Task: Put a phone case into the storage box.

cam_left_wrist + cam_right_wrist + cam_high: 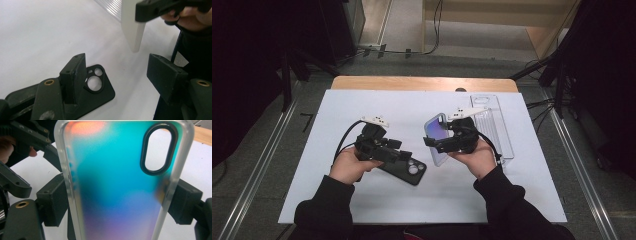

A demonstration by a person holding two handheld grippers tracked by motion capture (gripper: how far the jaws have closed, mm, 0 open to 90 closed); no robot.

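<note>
We see a wooden table (422,83) covered by a white mat (332,165), standing on grey carpet with dark stands and cables on both sides. A clear plastic tray (499,135) lies at the mat's right edge, just beyond the right hand.

In the high view, the left gripper (404,155) sits directly over a black phone case (414,172) that lies flat on the mat. The right gripper (434,141) holds an iridescent phone case (437,132) tilted up off the mat.

The left gripper view adds what the high view hides: the jaws stand well apart, nothing pressed between them, and the black case (97,90) lies under the left jaw with its camera cut-out exposed. We also see the lower corner of the iridescent case (132,32) hanging above the mat, clear of the surface. With no earlier picture given, we report only that spread stance.

The right gripper view shows both pads (53,200) pressing the frosted long edges of the iridescent case (117,195), so the right gripper (120,202) is clamped across its width. The oval camera opening points away from the hand.

The two cases are near each other but apart. Open mat remains to the left, at the far edge and along the near edge; the tray bounds the right side.
</note>
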